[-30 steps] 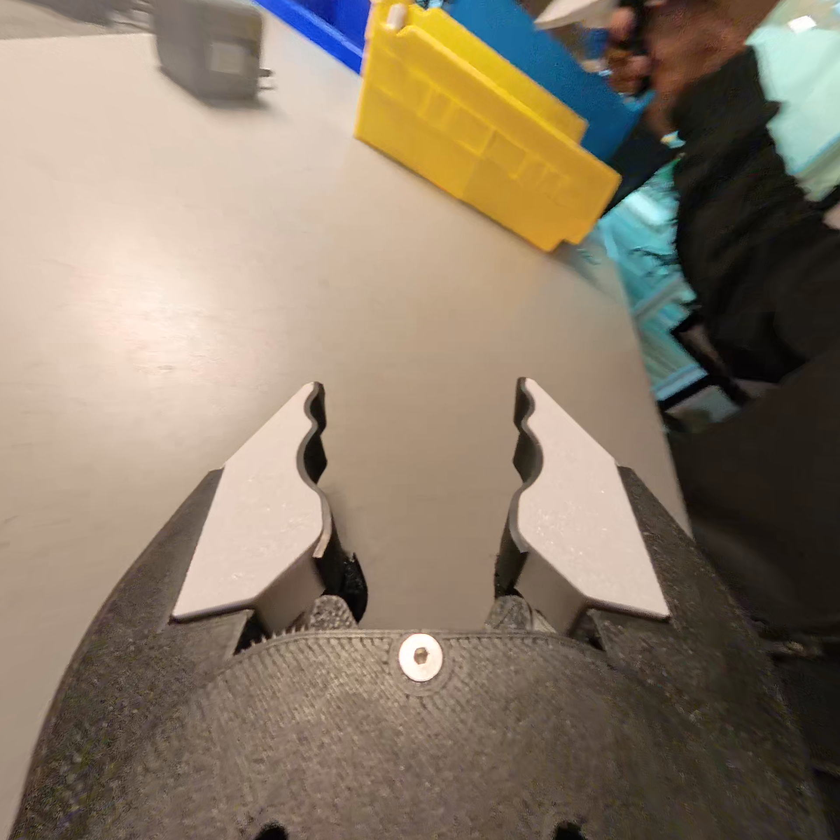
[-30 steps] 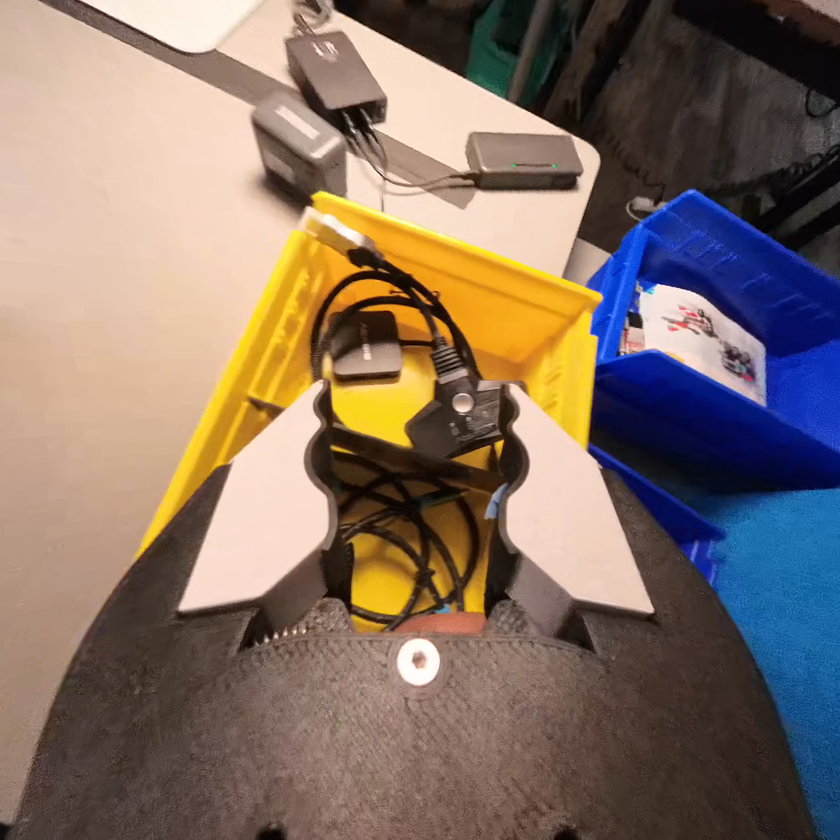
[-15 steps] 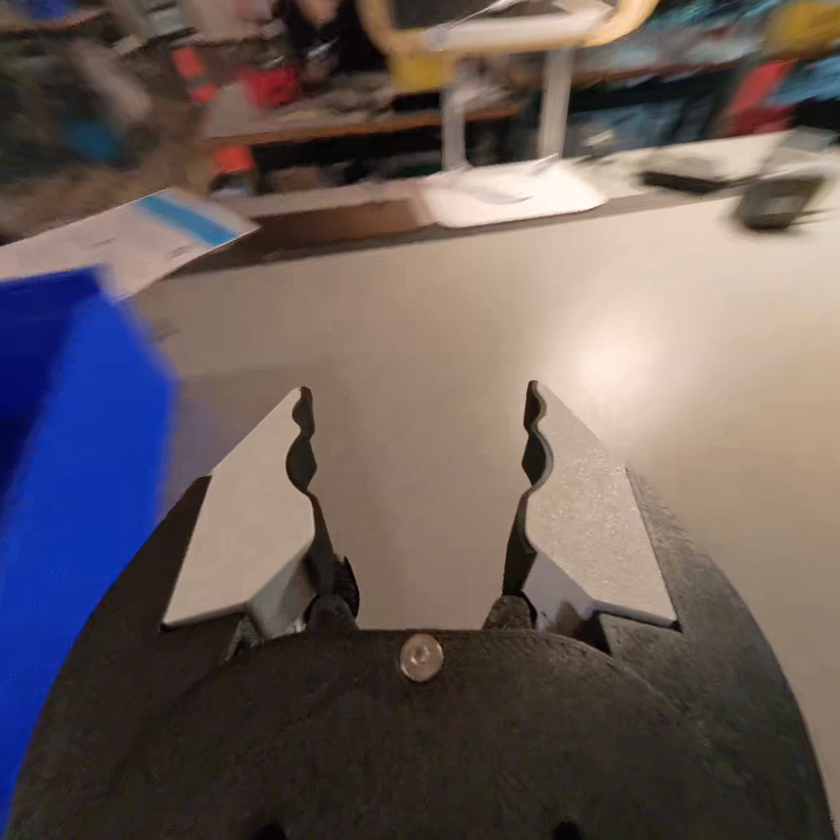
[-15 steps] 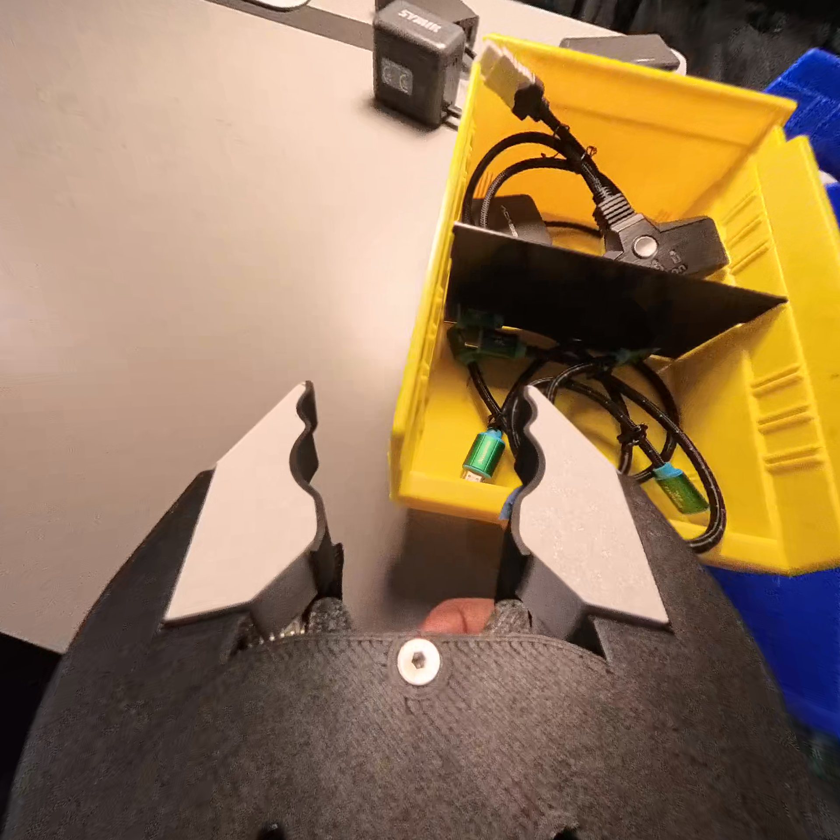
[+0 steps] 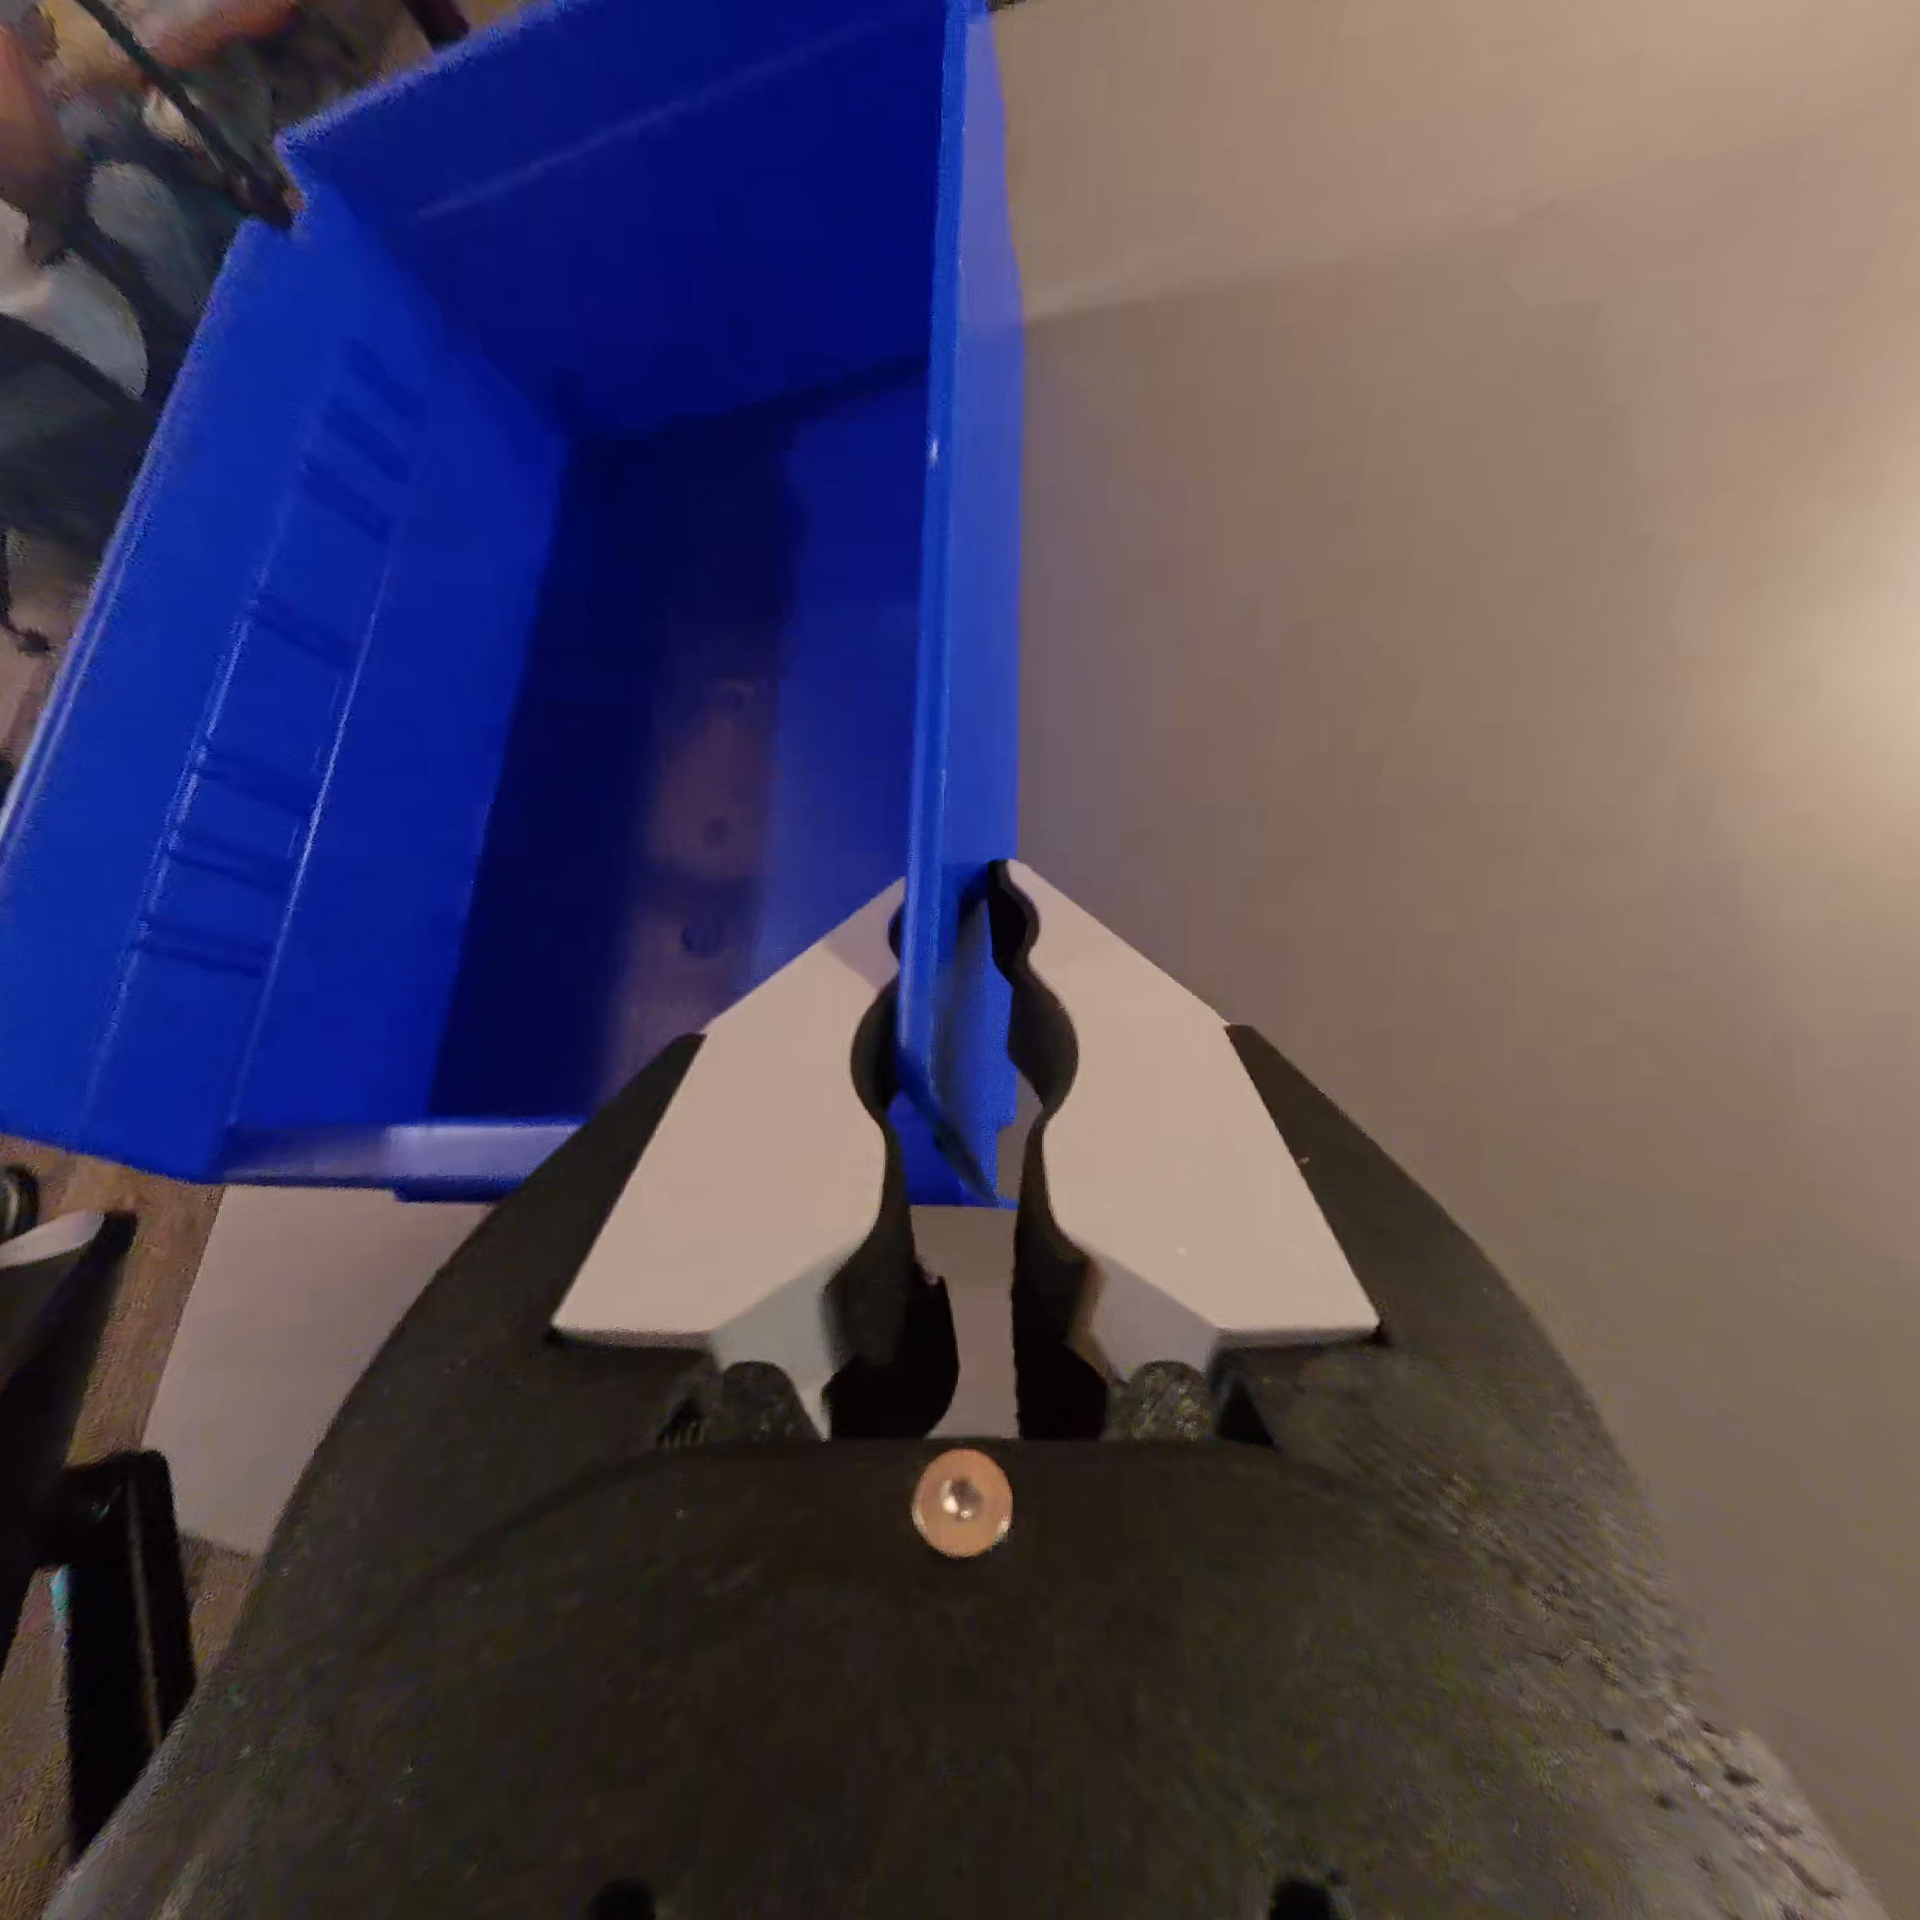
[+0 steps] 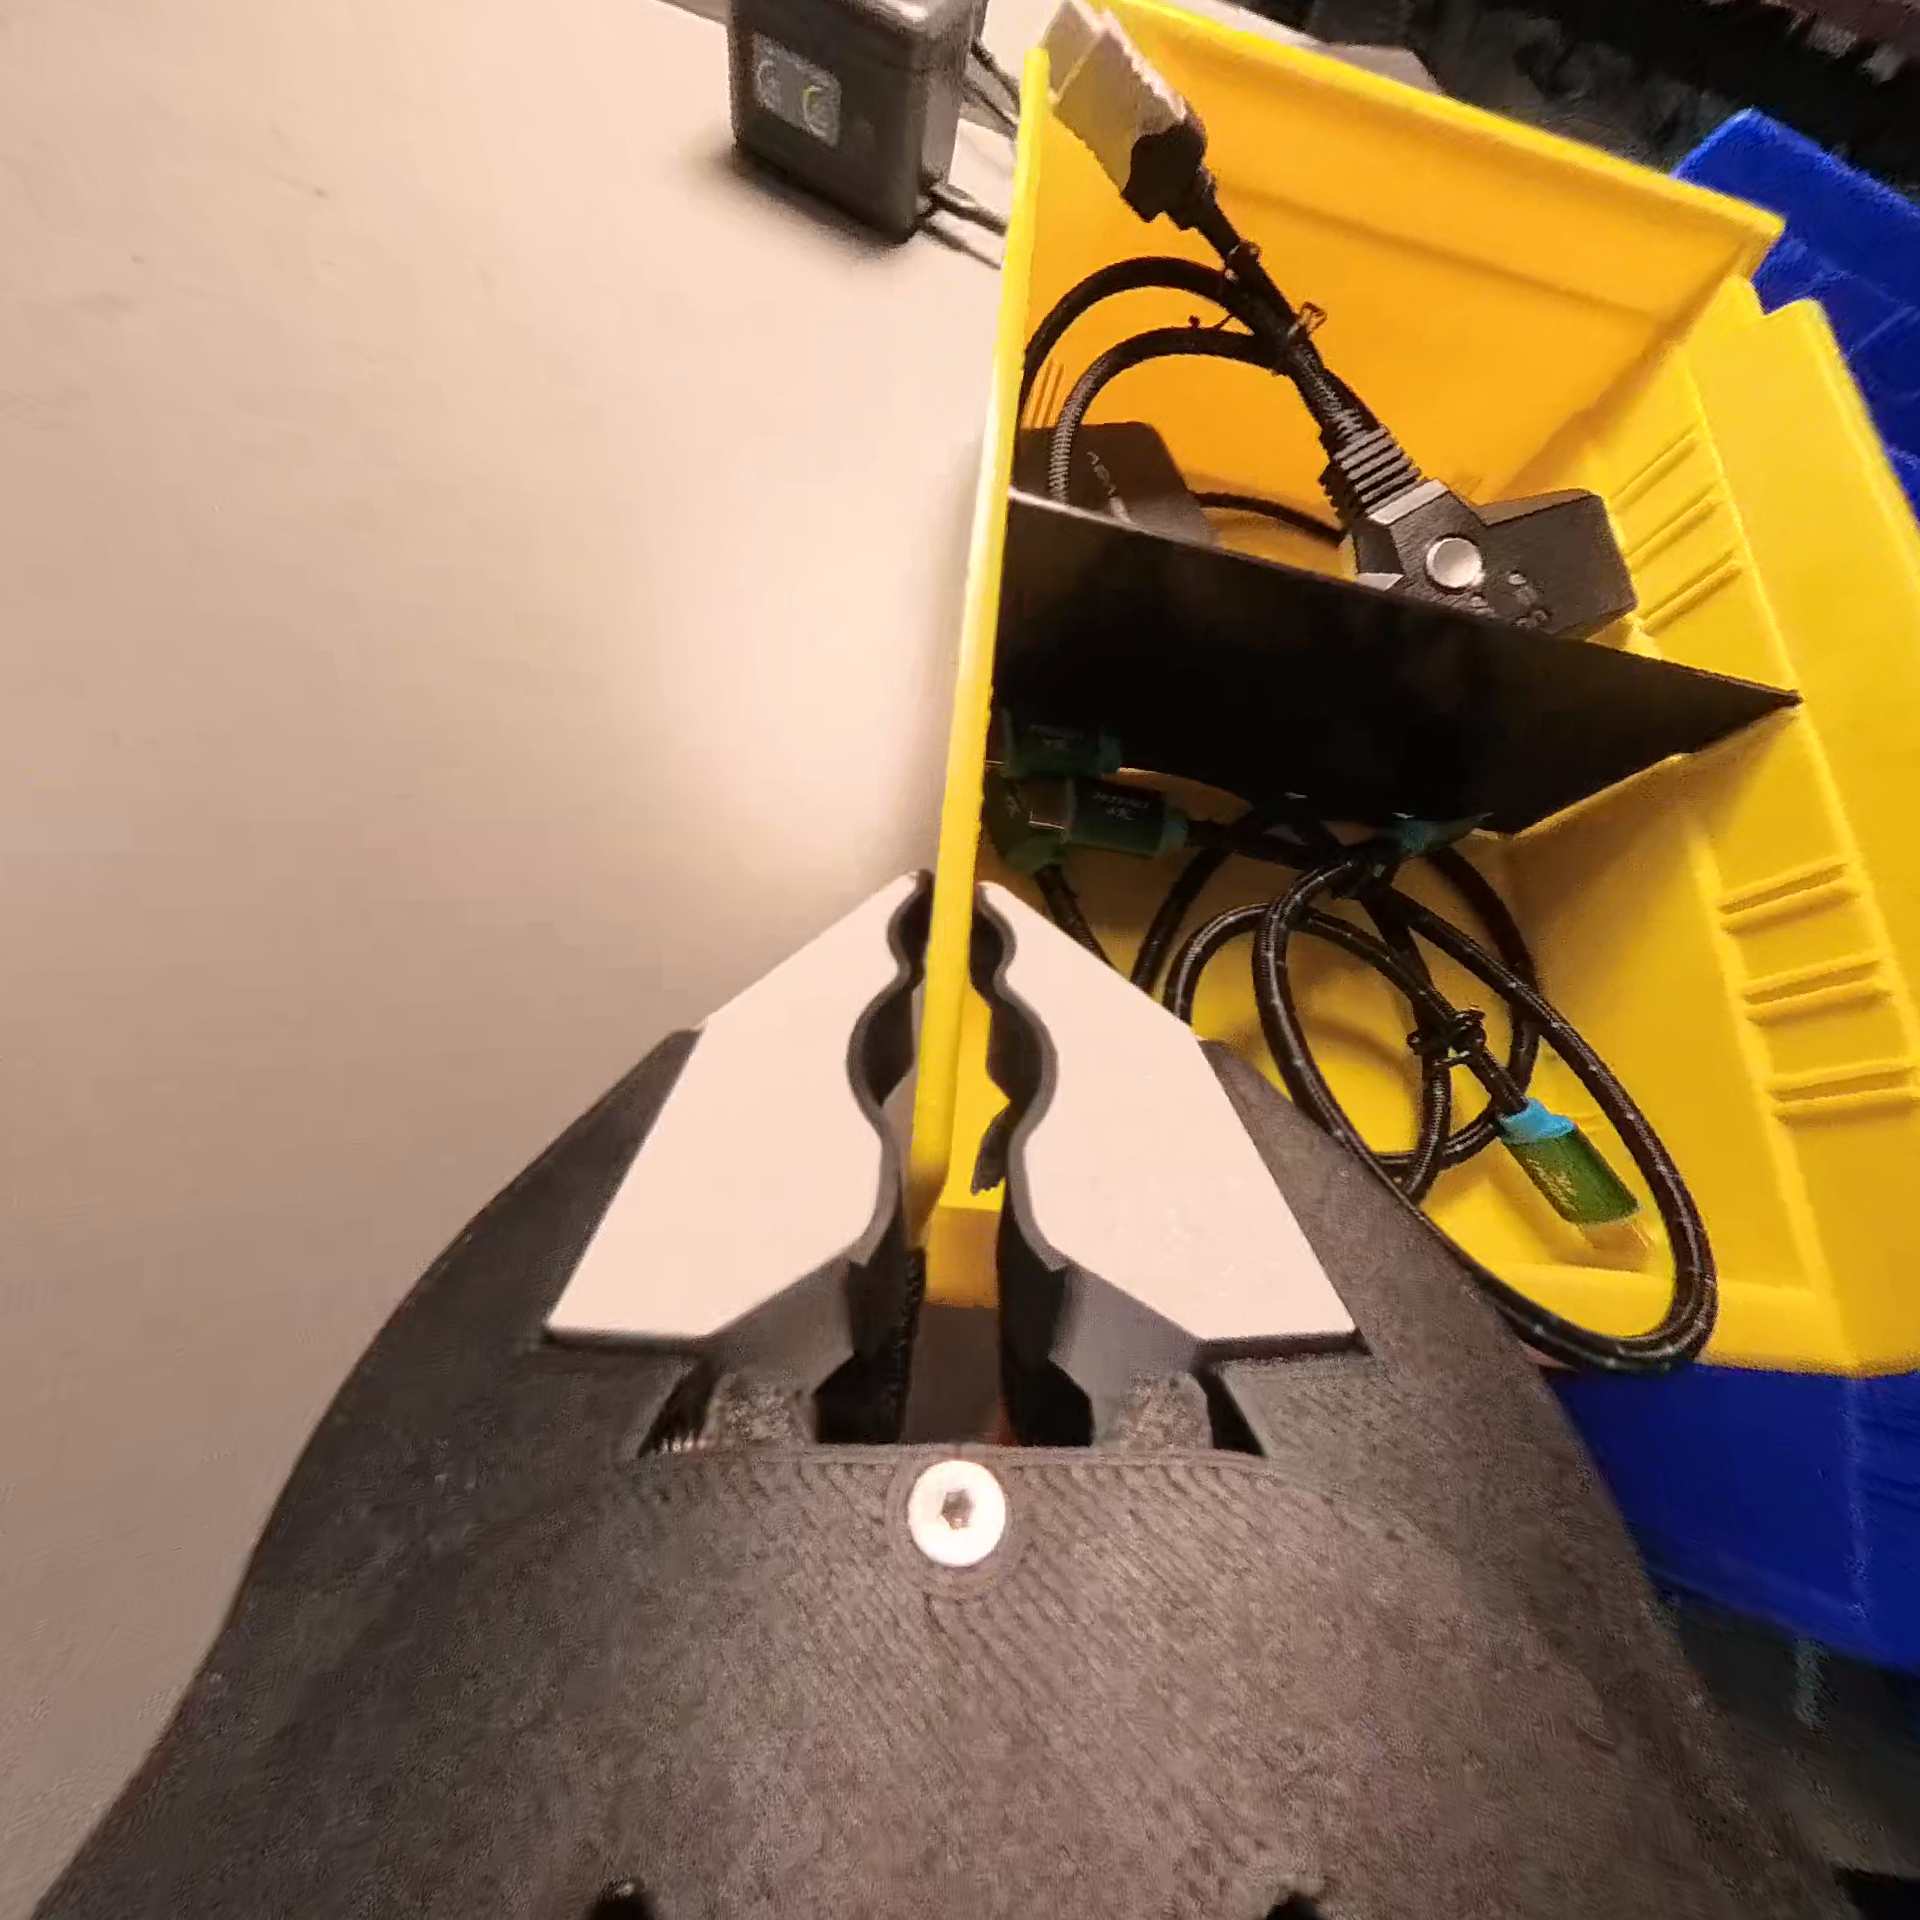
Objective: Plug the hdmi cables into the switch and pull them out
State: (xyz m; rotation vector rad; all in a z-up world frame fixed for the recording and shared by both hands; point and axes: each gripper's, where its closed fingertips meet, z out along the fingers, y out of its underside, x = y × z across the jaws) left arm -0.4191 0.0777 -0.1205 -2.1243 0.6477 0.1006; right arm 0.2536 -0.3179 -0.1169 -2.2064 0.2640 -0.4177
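Note:
My left gripper [image 5: 951, 883] is shut on the right side wall of a blue bin [image 5: 582, 582], near its front corner; nothing shows inside the bin. My right gripper [image 6: 951, 894] is shut on the left side wall of a yellow bin [image 6: 1351, 239]. A black divider [image 6: 1351, 717] splits the yellow bin. The far part holds the black HDMI switch [image 6: 1496, 571] with its braided lead and silver plug [image 6: 1112, 83]. The near part holds coiled black HDMI cables [image 6: 1392, 1039] with green plugs [image 6: 1569, 1174].
A beige table [image 6: 416, 623] spreads left of the yellow bin and right of the blue bin. A dark power adapter [image 6: 831, 104] stands at the table's far edge. Another blue bin [image 6: 1766, 1475] sits right of the yellow one. About 80 cm separates my left fingertips from my right.
Both grippers were open half a second ago. The left one swung to the blue bin and closed on its wall. The right one moved onto the yellow bin's wall and closed on it.

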